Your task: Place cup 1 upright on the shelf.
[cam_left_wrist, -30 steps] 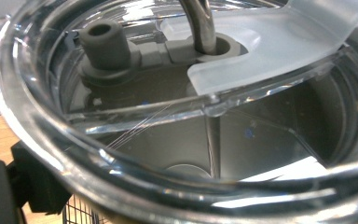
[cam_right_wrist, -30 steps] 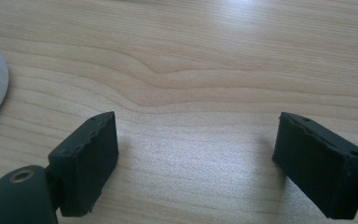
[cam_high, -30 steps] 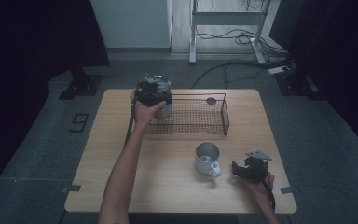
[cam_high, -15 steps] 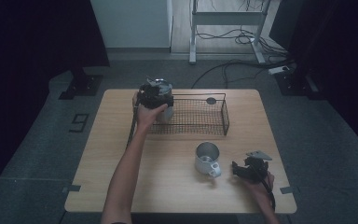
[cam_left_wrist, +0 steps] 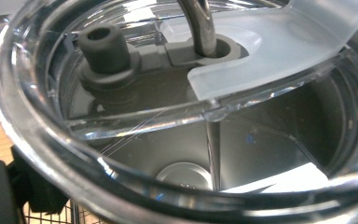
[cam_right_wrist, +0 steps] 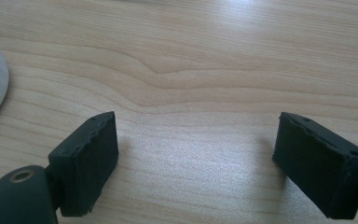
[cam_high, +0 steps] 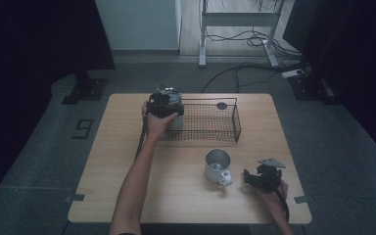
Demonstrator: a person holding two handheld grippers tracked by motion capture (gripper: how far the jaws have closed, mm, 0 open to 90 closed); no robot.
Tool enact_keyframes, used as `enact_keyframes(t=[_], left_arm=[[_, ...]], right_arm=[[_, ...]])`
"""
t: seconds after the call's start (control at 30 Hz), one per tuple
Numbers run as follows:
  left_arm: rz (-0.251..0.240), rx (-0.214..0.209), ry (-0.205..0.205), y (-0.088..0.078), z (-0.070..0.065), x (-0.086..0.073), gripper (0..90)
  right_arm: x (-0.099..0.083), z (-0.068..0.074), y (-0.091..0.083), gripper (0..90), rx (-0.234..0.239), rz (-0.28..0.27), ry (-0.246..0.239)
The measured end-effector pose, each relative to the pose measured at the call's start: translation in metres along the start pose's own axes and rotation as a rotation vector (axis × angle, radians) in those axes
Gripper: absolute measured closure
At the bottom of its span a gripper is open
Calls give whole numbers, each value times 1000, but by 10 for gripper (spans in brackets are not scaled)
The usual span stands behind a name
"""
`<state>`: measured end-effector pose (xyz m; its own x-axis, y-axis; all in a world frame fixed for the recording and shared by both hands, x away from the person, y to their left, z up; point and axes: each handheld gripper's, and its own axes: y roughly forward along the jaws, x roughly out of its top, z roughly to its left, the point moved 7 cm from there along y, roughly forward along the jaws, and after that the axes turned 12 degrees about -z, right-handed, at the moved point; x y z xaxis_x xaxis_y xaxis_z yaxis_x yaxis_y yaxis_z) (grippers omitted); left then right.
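Left gripper (cam_high: 162,104) holds a lidded tumbler (cam_left_wrist: 177,140) at the wire basket (cam_high: 210,122) (left end) — right gripper (cam_right_wrist: 198,163) gapes.

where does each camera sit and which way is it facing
High view: above the person's side, looking forward and down on the table; both forearms, left gripper at the wire basket, right gripper.
Left gripper view: pressed close over a clear-lidded metal cup; one black jaw at bottom left.
Right gripper view: low over bare wood, jaws wide apart.
Shared: the lidded cup, high and left views.
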<state>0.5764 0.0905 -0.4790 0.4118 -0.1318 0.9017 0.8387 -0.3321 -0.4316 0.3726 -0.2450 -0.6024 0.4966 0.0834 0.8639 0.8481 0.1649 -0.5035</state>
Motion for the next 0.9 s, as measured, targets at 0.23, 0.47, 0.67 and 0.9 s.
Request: enact_keyframes(t=[0.23,0.47,0.67,0.9], left_arm=[[16,1,-6,4,1,-8,42],[23,9,-13,6,3,-14,42],[29,12,-10,7,2,-18,42],[27,12,6,7,-1,-24,41]], right_arm=[[0,0,0,132,0,0,0],[0,0,0,132,0,0,0],[0,0,0,132,0,0,-1],[0,0,0,134,1,0,-1]])
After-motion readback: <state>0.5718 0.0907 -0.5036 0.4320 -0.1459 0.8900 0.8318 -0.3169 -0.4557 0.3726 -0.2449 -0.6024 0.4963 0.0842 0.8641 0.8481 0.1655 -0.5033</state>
